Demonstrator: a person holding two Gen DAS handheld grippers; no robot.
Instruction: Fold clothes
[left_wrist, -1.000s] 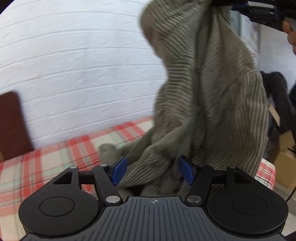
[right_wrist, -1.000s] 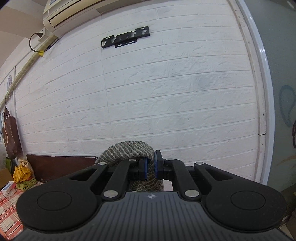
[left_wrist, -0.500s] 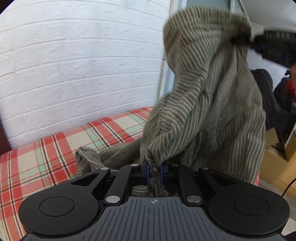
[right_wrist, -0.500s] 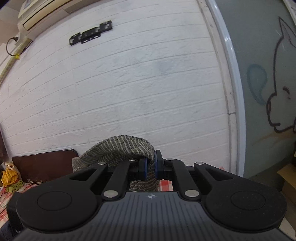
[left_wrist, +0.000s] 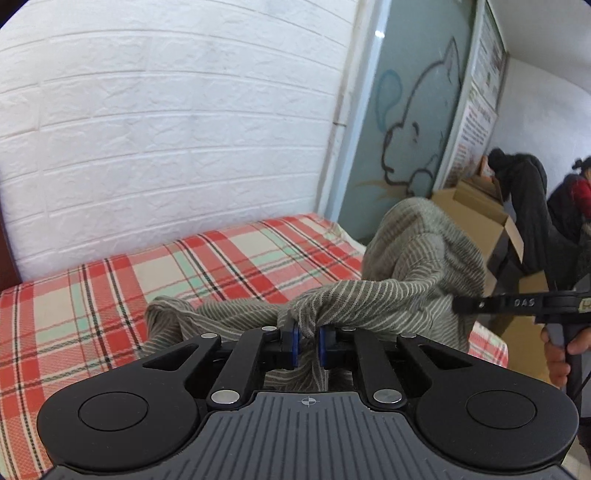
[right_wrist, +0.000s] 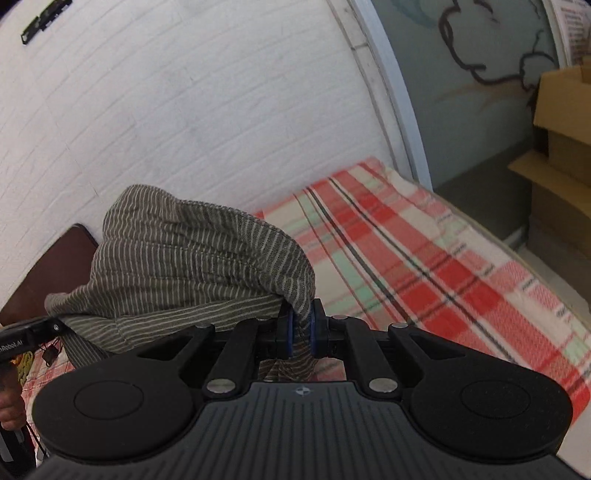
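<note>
Olive-grey striped garment (left_wrist: 417, 266) hanging bunched between both tools, pinched at two points. Left gripper (left_wrist: 307, 345) clamping a gathered fold of it, blue pads (left_wrist: 294, 341) pressing fabric from both sides, cloth spilling up and over the fingers and trailing down-left onto the red, white and green plaid bedspread (left_wrist: 110, 295). Rising right of that into a rounded hump, then dropping toward the right tool's black body (left_wrist: 517, 304), entering the left wrist view from the right edge, roughly level, pointing left. Right hand (left_wrist: 557, 350) wrapping its handle below, fingers curled. Right gripper (right_wrist: 301, 332) likewise closing narrow on a fold of the same garment, pads (right_wrist: 290, 330) sandwiching cloth, bulk of the fabric mounding up and left of the fingers, a short tail hanging beneath. Sitting above the bedspread's right part in that view, plaid running away to the right. Left tool's black body (right_wrist: 26, 334) poking in at the left edge of the right wrist view, left hand (right_wrist: 11, 402) gripping below it, partly cut off. Both tools tilting downward toward the bed, white brick wall (left_wrist: 166, 110) behind, cardboard boxes (right_wrist: 561, 110) off the bed's far end.
</note>
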